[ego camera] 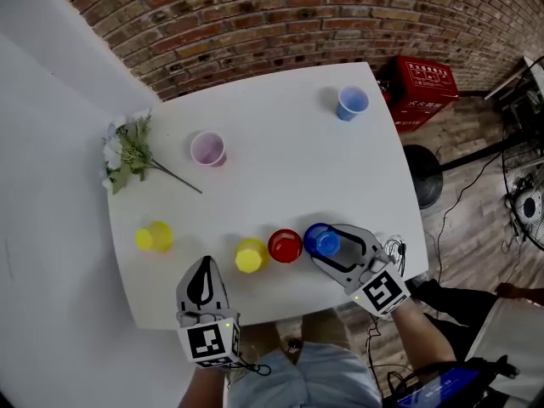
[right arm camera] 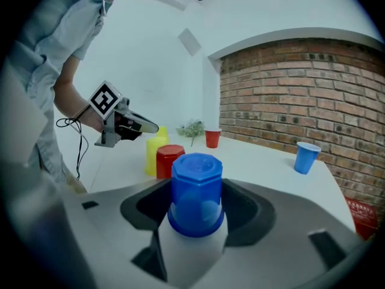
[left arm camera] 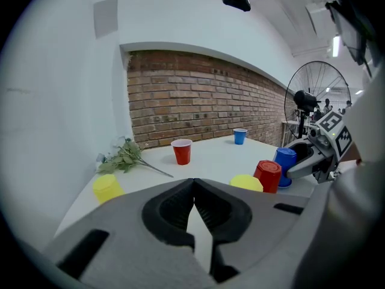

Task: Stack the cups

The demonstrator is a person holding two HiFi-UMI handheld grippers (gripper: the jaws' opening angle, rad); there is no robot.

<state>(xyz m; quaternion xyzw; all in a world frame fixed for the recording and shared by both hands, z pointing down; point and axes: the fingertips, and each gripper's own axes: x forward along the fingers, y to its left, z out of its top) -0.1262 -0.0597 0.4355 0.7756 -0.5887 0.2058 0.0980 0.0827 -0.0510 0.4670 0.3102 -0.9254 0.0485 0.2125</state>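
The right tongs (right arm camera: pixel 197 190) are closed part-way around the upside-down blue cup (right arm camera: pixel 196 179), and both jaws meet its lower rim. The cup stands base-up on the white tabletop (ego camera: pixel 280 168). In the head view it sits at the lower right of centre, hard against the upside-down red cup (ego camera: pixel 285 246) on its left. Whether the two cups actually touch cannot be told.

Left of the red one, just beside it, is the middle yellow cup (ego camera: pixel 251 255), also base-up. The left yellow cup (ego camera: pixel 155 237) stands well apart from this row, toward the lower-left side of the tabletop.

The left tongs (left arm camera: pixel 194 183) are empty, with the jaw tips meeting and only bare tabletop behind them. In the head view they hang over the tabletop's bottom edge, below and left of the middle yellow cup.

Two cups stand mouth-up farther off. The upright red cup (left arm camera: pixel 181 151) is at upper left of centre, and the upright blue cup (ego camera: pixel 351 103) is near the upper-right corner. A sprig of artificial flowers (ego camera: pixel 127 151) lies along the left edge. A red crate (ego camera: pixel 418 87) sits on the floor by the brick wall (ego camera: pixel 280 11) at upper right.
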